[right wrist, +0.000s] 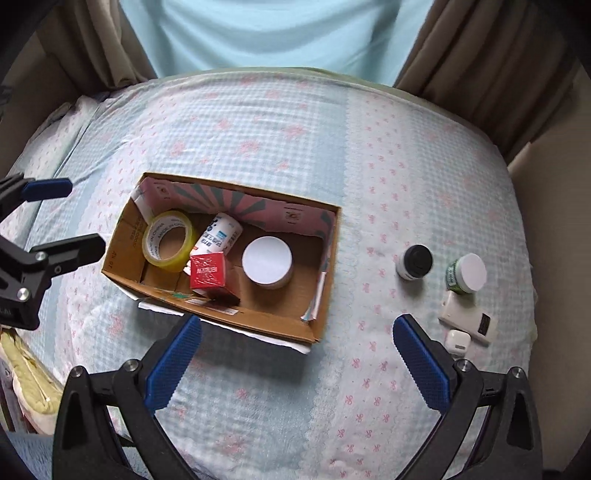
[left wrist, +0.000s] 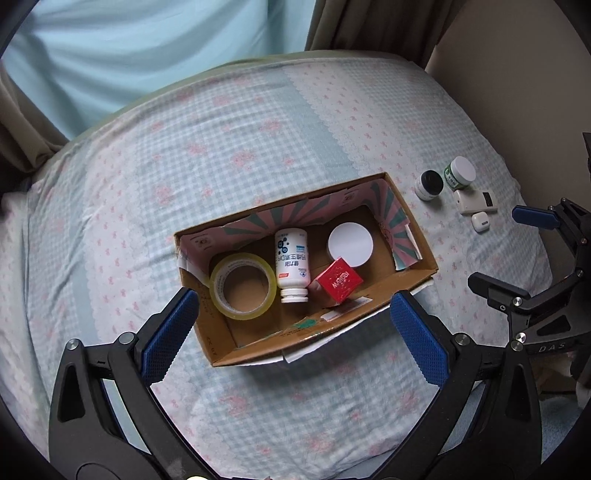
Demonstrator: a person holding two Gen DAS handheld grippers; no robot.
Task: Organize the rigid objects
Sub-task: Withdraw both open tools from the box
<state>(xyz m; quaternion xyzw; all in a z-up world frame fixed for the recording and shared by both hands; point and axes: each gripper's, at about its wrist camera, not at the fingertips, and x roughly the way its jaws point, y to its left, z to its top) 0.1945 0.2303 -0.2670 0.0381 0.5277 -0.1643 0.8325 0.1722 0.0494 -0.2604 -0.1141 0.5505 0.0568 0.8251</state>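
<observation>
A cardboard box (left wrist: 384, 295) (right wrist: 258, 317) sits on the bed. It holds a yellow tape roll (left wrist: 242, 286) (right wrist: 168, 240), a white pill bottle (left wrist: 291, 264) (right wrist: 220, 232), a red box (left wrist: 335, 282) (right wrist: 207, 275) and a white-lidded jar (left wrist: 351, 244) (right wrist: 266, 261). On the bed to its right lie a black-topped jar (left wrist: 428, 185) (right wrist: 414, 261), a green jar (left wrist: 460, 172) (right wrist: 466, 274), a white device (left wrist: 474, 201) (right wrist: 467, 318) and a small white case (left wrist: 480, 222) (right wrist: 456, 341). My left gripper (left wrist: 291, 332) is open above the box's near side. My right gripper (right wrist: 297, 354) is open and empty, between box and loose items.
The bed is covered by a blue checked sheet (left wrist: 221, 147) (right wrist: 295, 147). Curtains (left wrist: 369, 26) (right wrist: 480, 55) hang behind it. A person in a light blue shirt (right wrist: 266, 33) stands at the far side. The right gripper also shows in the left wrist view (left wrist: 517, 258).
</observation>
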